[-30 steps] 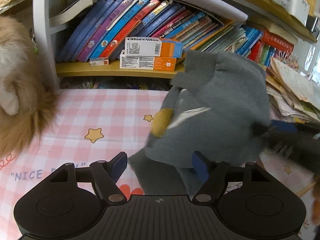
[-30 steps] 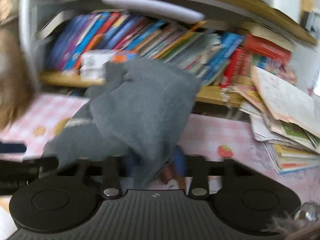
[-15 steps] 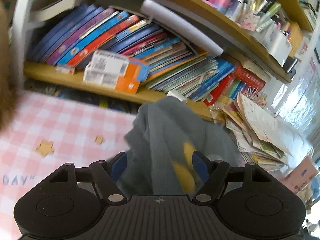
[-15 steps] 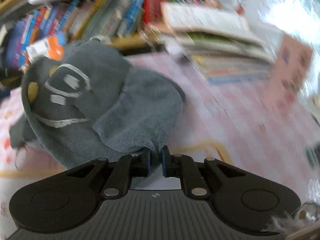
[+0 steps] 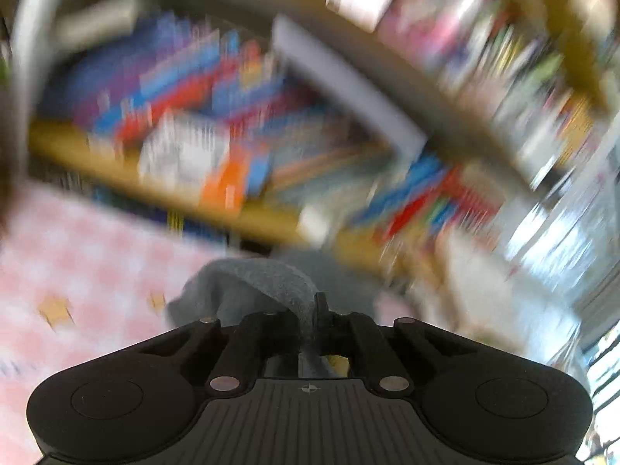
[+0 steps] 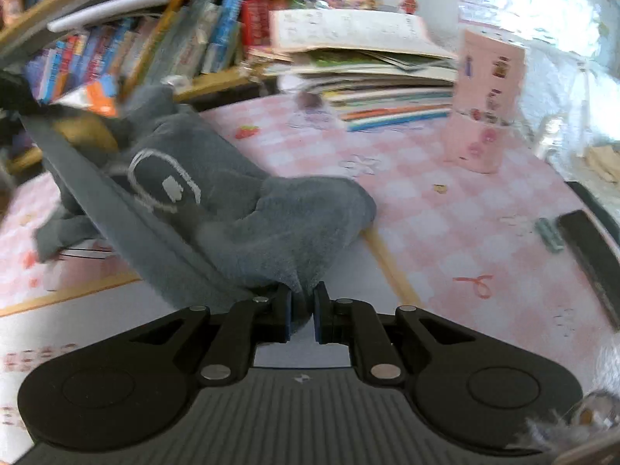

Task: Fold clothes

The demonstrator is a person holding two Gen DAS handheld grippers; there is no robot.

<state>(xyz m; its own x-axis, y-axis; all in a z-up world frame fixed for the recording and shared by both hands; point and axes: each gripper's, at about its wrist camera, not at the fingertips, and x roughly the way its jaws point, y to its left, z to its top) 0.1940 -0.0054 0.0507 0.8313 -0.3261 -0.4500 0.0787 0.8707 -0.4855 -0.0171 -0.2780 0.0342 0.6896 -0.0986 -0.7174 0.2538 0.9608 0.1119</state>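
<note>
A grey fleece garment [image 6: 248, 224] with a white oval print and a yellow patch lies partly lifted over the pink checked tablecloth [image 6: 426, 209]. My right gripper [image 6: 302, 312] is shut on a bunched edge of it, low over a white mat. From there a taut hem runs up to the far left of the right wrist view. In the blurred left wrist view, my left gripper [image 5: 312, 319] is shut on a fold of the same grey garment [image 5: 248, 283], raised above the cloth.
A bookshelf [image 6: 162, 42] packed with books runs along the back. A pile of papers and booklets [image 6: 372, 77] and a standing pink card [image 6: 488, 108] sit at the right. A black flat object [image 6: 589, 248] lies at the right edge. The white mat [image 6: 348, 271] has a wooden rim.
The left gripper, open around the garment before, has closed on it and risen. The right gripper has carried its held edge sideways, spreading the garment over the table.
</note>
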